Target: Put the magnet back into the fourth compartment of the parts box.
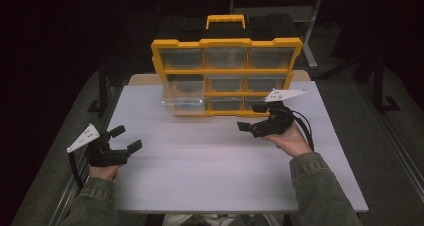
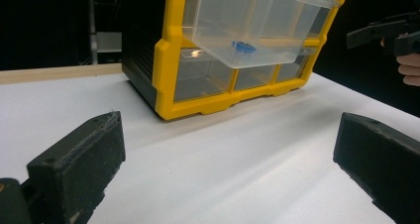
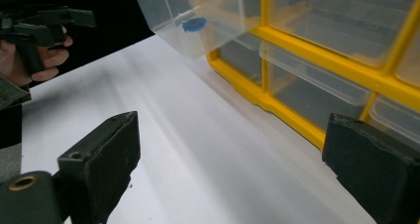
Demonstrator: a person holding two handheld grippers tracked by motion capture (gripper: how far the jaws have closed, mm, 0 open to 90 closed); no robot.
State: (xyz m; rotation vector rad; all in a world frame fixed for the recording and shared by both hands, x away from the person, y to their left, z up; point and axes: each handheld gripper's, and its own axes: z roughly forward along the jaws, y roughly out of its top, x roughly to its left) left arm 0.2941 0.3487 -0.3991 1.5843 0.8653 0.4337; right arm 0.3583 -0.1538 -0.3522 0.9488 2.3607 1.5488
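A yellow-framed organizer (image 1: pixel 227 72) with clear drawers stands upright at the back of the white table (image 1: pixel 210 166). One clear drawer (image 1: pixel 183 102) on its left side is pulled out, and a small blue object (image 2: pixel 243 46) lies inside it. The same drawer (image 3: pixel 198 16) hangs out at the top of the right gripper view. My left gripper (image 1: pixel 126 139) is open near the table's left edge, well short of the organizer. Just in front of the organizer's lower right corner, my right gripper (image 1: pixel 252 117) is open and points left. Both hold nothing.
A black case with a yellow handle (image 1: pixel 225 21) sits behind the organizer. A metal frame leg (image 1: pixel 312 31) stands at the back right. The floor around the table is dark.
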